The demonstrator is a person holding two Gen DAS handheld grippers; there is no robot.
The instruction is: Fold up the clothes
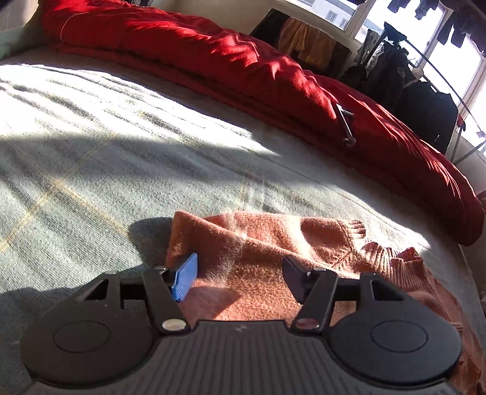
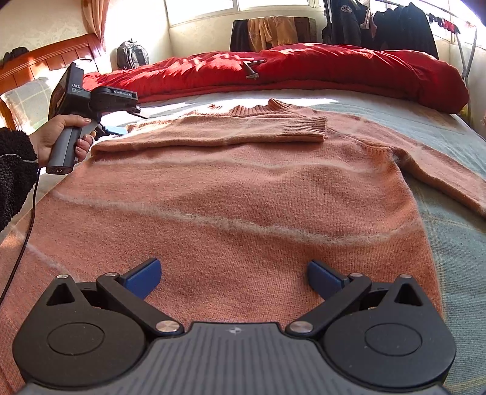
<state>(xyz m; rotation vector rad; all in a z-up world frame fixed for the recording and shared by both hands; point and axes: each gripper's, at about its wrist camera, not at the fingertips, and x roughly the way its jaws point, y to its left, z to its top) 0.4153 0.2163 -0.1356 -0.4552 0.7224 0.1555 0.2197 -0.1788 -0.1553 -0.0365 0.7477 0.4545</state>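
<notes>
A salmon-pink knitted sweater point(image 2: 243, 188) lies flat on the bed, collar point(image 2: 258, 109) at the far end. One sleeve is folded across the chest, its ribbed cuff point(image 2: 313, 127) pointing right; the other sleeve point(image 2: 449, 185) stretches off to the right. My right gripper point(image 2: 234, 279) is open above the sweater's lower body, nothing between its blue pads. My left gripper point(image 1: 240, 278) is open over the folded sleeve point(image 1: 273, 234) at the shoulder, pads not pressing on the cloth. In the right wrist view a hand point(image 2: 60, 136) holds the left gripper's handle at the sweater's left edge.
A grey-green checked blanket point(image 1: 106, 136) covers the bed. A rumpled red duvet point(image 2: 303, 70) lies along the far side with a small metal part point(image 2: 252, 70) on it. Wooden headboard point(image 2: 45, 60), pillow and backpack point(image 2: 132, 54) stand far left; a rack of dark clothes point(image 2: 395, 27) stands by the window.
</notes>
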